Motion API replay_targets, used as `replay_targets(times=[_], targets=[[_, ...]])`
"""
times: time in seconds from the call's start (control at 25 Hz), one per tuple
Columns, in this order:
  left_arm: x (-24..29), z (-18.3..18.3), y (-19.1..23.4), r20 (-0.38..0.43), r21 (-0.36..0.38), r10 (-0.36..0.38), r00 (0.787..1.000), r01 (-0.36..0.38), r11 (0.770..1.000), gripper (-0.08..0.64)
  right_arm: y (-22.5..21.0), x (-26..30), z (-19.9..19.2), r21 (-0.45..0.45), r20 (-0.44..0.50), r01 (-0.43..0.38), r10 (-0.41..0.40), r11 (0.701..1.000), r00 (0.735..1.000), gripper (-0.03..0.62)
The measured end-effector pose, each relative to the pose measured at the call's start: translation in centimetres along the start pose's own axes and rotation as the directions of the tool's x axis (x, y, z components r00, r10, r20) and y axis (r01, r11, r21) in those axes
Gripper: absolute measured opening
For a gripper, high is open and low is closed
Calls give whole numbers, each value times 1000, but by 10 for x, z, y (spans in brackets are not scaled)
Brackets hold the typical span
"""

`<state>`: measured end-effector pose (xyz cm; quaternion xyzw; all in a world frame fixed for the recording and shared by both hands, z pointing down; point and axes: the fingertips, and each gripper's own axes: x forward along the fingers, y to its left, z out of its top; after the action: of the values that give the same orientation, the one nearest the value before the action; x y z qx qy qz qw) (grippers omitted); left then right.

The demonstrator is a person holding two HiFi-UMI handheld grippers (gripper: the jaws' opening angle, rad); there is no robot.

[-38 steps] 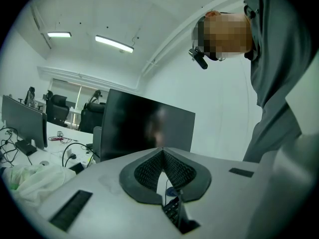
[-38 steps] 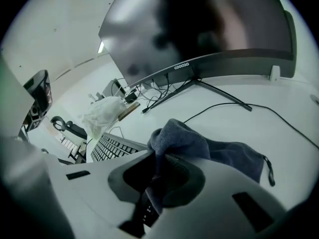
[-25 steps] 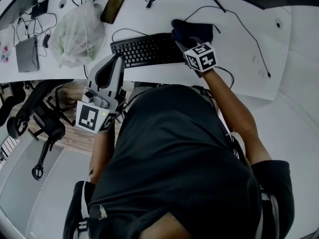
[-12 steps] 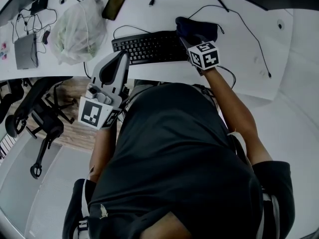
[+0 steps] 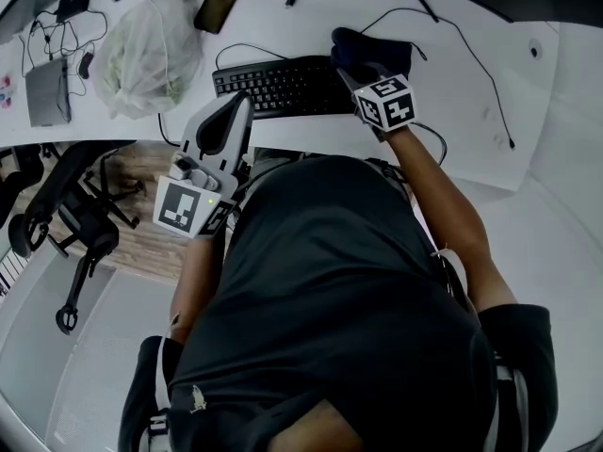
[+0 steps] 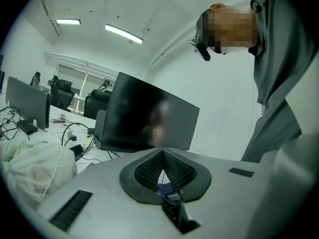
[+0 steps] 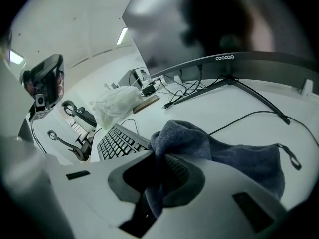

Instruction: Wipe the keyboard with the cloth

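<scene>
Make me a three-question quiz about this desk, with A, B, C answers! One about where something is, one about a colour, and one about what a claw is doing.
1. Where is the cloth?
A) at the right end of the keyboard
B) on the chair
C) under the phone

2. What colour is the keyboard?
A) white
B) black
C) red

3. What is the right claw doing?
A) open, empty
B) shut on the cloth
C) shut on a cable

Answers:
1 A: the head view shows it bunched there.
2 B: its keys and frame are black.
3 B: the cloth is pinched between its jaws.
</scene>
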<state>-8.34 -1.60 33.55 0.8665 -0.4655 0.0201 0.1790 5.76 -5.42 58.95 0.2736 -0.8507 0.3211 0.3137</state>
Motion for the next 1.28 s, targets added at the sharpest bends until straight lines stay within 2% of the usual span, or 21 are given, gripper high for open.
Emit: replay_targets(times=[0.2, 0.52, 0.88, 1.16, 1.28], targets=[[10, 2, 1, -4, -5, -19, 1000, 19, 1000, 5, 0, 2, -2, 9, -22, -19, 19, 1000, 1000, 32], [25, 6, 0, -14, -18, -59, 998, 58, 998, 5, 2, -4, -4, 19, -19, -2, 3, 1000, 1000, 32], [20, -6, 11, -35, -23, -33, 999, 32, 999, 5, 6, -4, -8, 12, -51, -7, 8, 1000, 999, 32], [23, -12, 21, -21, -86, -12, 1000, 10, 996, 5, 4, 3, -5, 7, -78, -5, 5, 1000, 997, 32], [23, -10, 24, -22, -91, -17, 1000, 15, 996, 5, 4, 5, -4, 10, -85, 5, -4, 1000, 996, 32]])
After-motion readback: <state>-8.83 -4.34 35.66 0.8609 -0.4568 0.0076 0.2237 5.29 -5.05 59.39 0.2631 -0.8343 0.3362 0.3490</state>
